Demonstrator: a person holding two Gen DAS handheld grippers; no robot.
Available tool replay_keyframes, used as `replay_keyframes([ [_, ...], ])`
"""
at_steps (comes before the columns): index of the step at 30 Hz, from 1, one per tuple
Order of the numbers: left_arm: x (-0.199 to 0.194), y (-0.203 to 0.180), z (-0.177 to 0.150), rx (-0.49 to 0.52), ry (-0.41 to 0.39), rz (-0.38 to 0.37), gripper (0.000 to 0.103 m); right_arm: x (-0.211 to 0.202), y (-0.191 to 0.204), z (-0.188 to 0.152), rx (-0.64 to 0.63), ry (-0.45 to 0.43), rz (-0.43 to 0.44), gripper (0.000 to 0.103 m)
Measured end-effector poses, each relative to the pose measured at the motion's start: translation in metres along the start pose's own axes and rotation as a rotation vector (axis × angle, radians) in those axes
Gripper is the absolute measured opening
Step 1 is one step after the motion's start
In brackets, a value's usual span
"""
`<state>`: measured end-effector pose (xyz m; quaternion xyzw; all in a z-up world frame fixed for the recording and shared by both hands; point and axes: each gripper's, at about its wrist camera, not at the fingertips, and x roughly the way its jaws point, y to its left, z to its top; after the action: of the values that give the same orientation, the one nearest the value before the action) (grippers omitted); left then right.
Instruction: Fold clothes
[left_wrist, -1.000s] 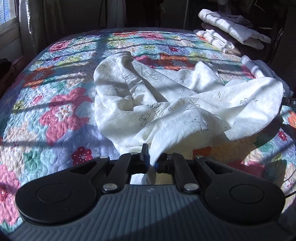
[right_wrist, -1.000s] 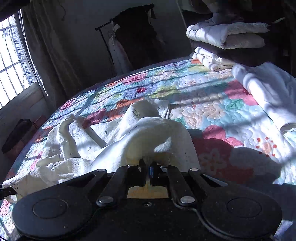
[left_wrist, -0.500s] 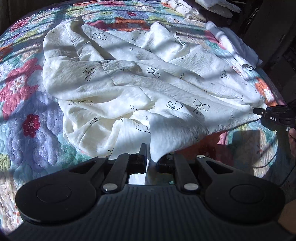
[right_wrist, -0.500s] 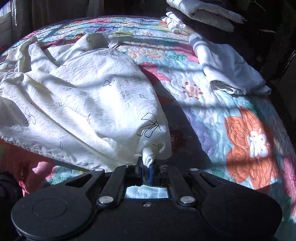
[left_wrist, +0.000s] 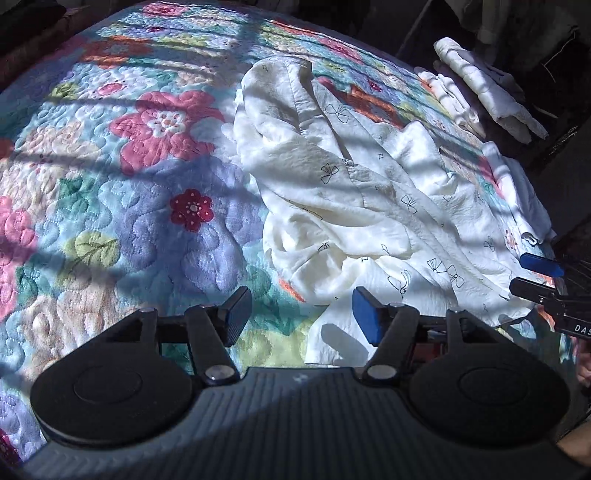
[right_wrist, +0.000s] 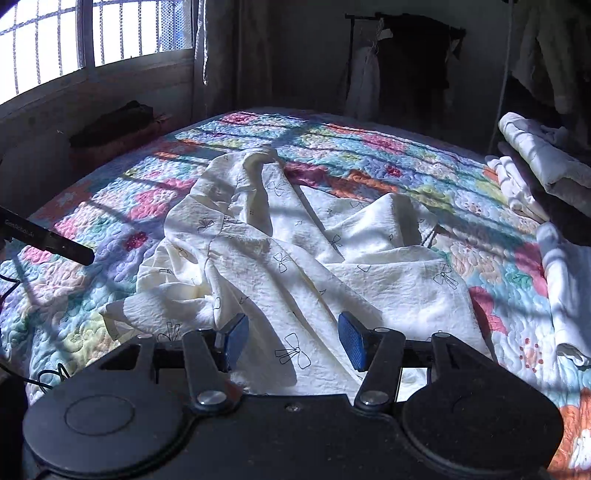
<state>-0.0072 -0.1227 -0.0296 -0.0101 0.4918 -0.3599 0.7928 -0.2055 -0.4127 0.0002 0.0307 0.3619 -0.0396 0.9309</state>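
A cream garment with small black bow prints (left_wrist: 354, 192) lies crumpled on the floral quilt; it also shows in the right wrist view (right_wrist: 295, 258). My left gripper (left_wrist: 301, 317) is open and empty, low over the quilt at the garment's near left edge. My right gripper (right_wrist: 293, 339) is open and empty, just above the garment's near hem. The right gripper also shows at the right edge of the left wrist view (left_wrist: 543, 275), and one left finger shows at the left of the right wrist view (right_wrist: 48, 242).
The floral quilt (left_wrist: 110, 206) covers the bed. Folded white clothes lie stacked at the far right (right_wrist: 543, 158), and another white piece lies on the quilt's right side (right_wrist: 569, 280). A window (right_wrist: 92, 37) and dark hanging clothes (right_wrist: 410, 55) stand behind the bed.
Both grippers were shut on the garment's edges and have opened and let it go. The garment has dropped onto the quilt.
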Motion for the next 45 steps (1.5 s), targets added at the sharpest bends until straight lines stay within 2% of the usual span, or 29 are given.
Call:
replay_keyframes([
  [2, 0.011, 0.013, -0.001, -0.036, 0.005, -0.036, 0.058, 0.026, 0.019, 0.008, -0.027, 0.010, 0.117, 0.059],
  [6, 0.033, 0.026, 0.005, -0.058, 0.008, -0.061, 0.056, 0.074, 0.062, 0.022, -0.130, 0.113, 0.329, 0.060],
  [9, 0.048, 0.032, 0.013, -0.067, 0.016, -0.100, 0.056, 0.098, 0.101, 0.017, -0.338, 0.165, 0.294, 0.066],
  [11, 0.058, 0.034, 0.018, -0.087, 0.027, -0.132, 0.056, 0.113, 0.125, 0.006, -0.522, 0.185, 0.219, 0.068],
  [12, 0.065, 0.034, 0.020, -0.096, 0.037, -0.140, 0.057, 0.119, 0.132, 0.000, -0.620, 0.184, 0.169, 0.066],
  [14, 0.079, 0.035, 0.023, -0.104, 0.062, -0.155, 0.058, 0.126, 0.136, -0.007, -0.703, 0.168, 0.116, 0.053],
  [15, 0.086, 0.035, 0.024, -0.117, 0.072, -0.162, 0.060, 0.130, 0.132, -0.006, -0.683, 0.177, 0.107, 0.021],
  [16, 0.093, 0.037, 0.025, -0.142, 0.088, -0.172, 0.060, 0.132, 0.124, -0.001, -0.630, 0.191, 0.101, 0.000],
  [17, 0.101, 0.039, 0.025, -0.180, 0.109, -0.185, 0.064, 0.132, 0.116, 0.003, -0.573, 0.193, 0.106, 0.000],
  [18, 0.109, 0.041, 0.025, -0.217, 0.130, -0.198, 0.074, 0.129, 0.103, 0.009, -0.485, 0.178, 0.117, 0.000],
  [19, 0.116, 0.043, 0.025, -0.261, 0.141, -0.214, 0.078, 0.124, 0.090, 0.014, -0.395, 0.161, 0.125, 0.000],
  [20, 0.121, 0.045, 0.025, -0.305, 0.132, -0.228, 0.080, 0.121, 0.076, 0.019, -0.315, 0.150, 0.137, 0.000],
  [21, 0.123, 0.046, 0.025, -0.335, 0.112, -0.239, 0.076, 0.118, 0.065, 0.022, -0.244, 0.147, 0.151, 0.000],
  [22, 0.123, 0.044, 0.025, -0.344, 0.095, -0.242, 0.068, 0.115, 0.055, 0.024, -0.179, 0.142, 0.163, 0.000],
  [23, 0.123, 0.042, 0.026, -0.339, 0.082, -0.239, 0.032, 0.113, 0.048, 0.025, -0.138, 0.138, 0.173, 0.000],
  [24, 0.123, 0.039, 0.027, -0.323, 0.072, -0.232, 0.006, 0.113, 0.044, 0.025, -0.114, 0.136, 0.175, 0.000],
  [26, 0.115, 0.028, 0.029, -0.261, 0.029, -0.189, 0.006, 0.113, 0.039, 0.024, -0.088, 0.136, 0.174, 0.000],
  [31, 0.071, 0.004, 0.045, -0.120, -0.108, -0.020, 0.006, 0.118, 0.040, 0.019, -0.093, 0.148, 0.179, 0.001],
  [34, 0.028, 0.005, 0.049, -0.107, -0.211, 0.074, 0.006, 0.124, 0.042, 0.019, -0.081, 0.160, 0.219, 0.001],
  [37, -0.002, 0.011, 0.038, -0.114, -0.289, 0.158, 0.006, 0.127, 0.048, 0.018, -0.056, 0.176, 0.280, 0.001],
  [38, -0.004, 0.015, 0.034, -0.104, -0.281, 0.182, 0.006, 0.129, 0.050, 0.017, -0.055, 0.184, 0.289, 0.001],
  [39, 0.000, 0.022, 0.031, -0.111, -0.237, 0.198, 0.006, 0.131, 0.053, 0.015, -0.055, 0.195, 0.292, 0.001],
  [42, 0.027, 0.043, 0.020, -0.132, -0.043, 0.259, 0.007, 0.138, 0.061, 0.012, -0.058, 0.228, 0.301, 0.007],
  [43, 0.031, 0.048, 0.017, -0.140, -0.017, 0.262, 0.007, 0.137, 0.062, 0.013, -0.060, 0.230, 0.300, 0.008],
  [45, 0.028, 0.054, 0.016, -0.157, -0.019, 0.235, 0.008, 0.130, 0.061, 0.022, -0.069, 0.202, 0.292, 0.008],
])
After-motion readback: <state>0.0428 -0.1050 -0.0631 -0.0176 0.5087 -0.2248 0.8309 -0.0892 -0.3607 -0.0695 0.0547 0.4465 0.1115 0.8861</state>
